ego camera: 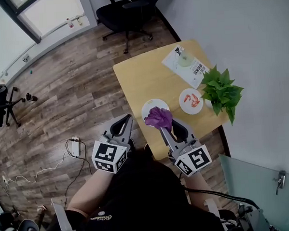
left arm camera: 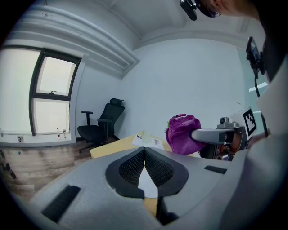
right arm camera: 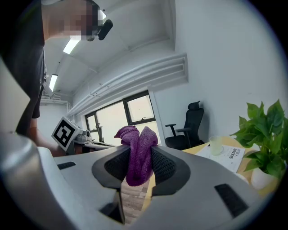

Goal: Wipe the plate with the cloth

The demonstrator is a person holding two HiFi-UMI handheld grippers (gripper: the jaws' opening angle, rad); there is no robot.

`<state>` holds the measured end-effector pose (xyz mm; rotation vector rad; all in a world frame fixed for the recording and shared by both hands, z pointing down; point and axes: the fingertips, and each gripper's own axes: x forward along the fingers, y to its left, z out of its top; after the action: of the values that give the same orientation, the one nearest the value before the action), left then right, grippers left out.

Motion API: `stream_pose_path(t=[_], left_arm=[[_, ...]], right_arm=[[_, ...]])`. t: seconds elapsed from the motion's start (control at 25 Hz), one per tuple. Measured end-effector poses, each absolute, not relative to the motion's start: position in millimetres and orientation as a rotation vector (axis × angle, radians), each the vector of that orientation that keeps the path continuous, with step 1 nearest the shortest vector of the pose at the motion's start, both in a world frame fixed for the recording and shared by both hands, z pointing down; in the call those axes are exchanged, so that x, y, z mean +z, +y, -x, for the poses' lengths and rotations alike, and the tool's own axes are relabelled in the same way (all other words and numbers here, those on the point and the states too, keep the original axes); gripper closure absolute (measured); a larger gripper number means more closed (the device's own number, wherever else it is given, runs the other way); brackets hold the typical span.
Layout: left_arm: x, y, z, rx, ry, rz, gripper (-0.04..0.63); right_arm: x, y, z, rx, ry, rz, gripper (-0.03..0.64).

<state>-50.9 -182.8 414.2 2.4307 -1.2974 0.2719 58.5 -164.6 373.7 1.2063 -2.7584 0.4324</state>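
A white plate (ego camera: pixel 151 105) lies near the front edge of the wooden table (ego camera: pixel 142 74). A bunched purple cloth (ego camera: pixel 158 117) hangs just above its near side, pinched in my right gripper (ego camera: pixel 162 126). In the right gripper view the cloth (right arm camera: pixel 135 137) fills the gap of that gripper (right arm camera: pixel 139 152) and sticks out past the tips. My left gripper (ego camera: pixel 129 119) hovers left of the plate at the table's edge, jaws together with nothing held. In the left gripper view its tips (left arm camera: pixel 144 152) meet, and the purple cloth (left arm camera: pixel 182 132) shows to the right.
A second plate with red food (ego camera: pixel 191 101), a potted plant (ego camera: pixel 220 89) and a booklet (ego camera: pixel 190 66) with a cup (ego camera: pixel 184 60) sit at the table's far right. A black office chair (ego camera: pixel 124 12) stands beyond. A power strip (ego camera: pixel 74 147) lies on the floor.
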Motion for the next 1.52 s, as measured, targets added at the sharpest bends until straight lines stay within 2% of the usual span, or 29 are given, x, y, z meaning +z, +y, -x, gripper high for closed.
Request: stream_pose_path(t=[0.64,1.2,1.52], left_arm=[[511,-181,39,0.391,-1.157,-2.312,0.589],[516,-182,40,0.383,-1.139,-2.302,0.589],[518,-180,40,0.379,-1.138,-2.299,0.589]], right_arm=[[467,-167,-53,0.641,-2.608,-1.169,0.497],[559,-262,-51,0.135,-2.251,-0.944,0.497],[600,-256,-40,0.102,-2.171,-0.812,0.497]])
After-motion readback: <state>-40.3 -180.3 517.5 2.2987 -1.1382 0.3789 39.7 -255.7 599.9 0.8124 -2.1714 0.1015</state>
